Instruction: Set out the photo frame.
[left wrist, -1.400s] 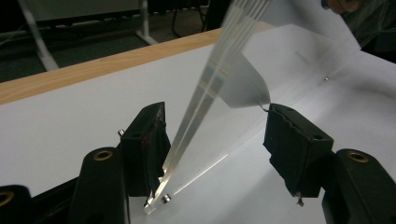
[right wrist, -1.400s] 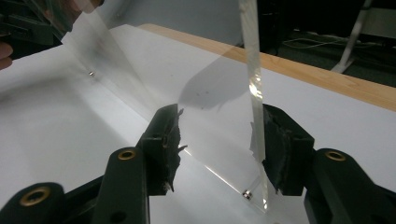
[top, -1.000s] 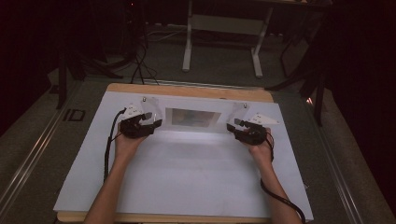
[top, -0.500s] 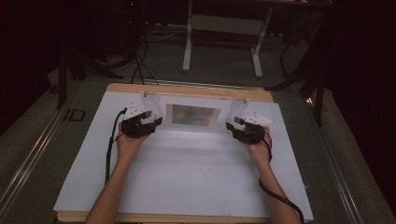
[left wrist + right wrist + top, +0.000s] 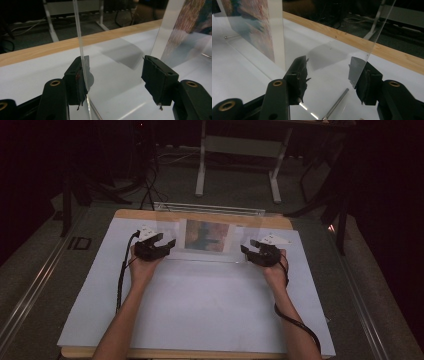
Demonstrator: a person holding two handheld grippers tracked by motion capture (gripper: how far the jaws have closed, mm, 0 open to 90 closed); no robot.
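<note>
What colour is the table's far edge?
Light wood brown table edge, clearest in the right gripper view.

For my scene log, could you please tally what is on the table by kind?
Clear acrylic panel holding a printed picture: 1
Handheld claws: 2, left claw and right claw
White table sheet: 1
Total: 4

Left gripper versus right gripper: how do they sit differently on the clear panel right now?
The left gripper is at the clear panel's left end; the right gripper is at its right end. In the left gripper view the panel edge lies against one pad; in the right gripper view it lies nearer the opposite pad. Both are open, astride the panel.
</note>
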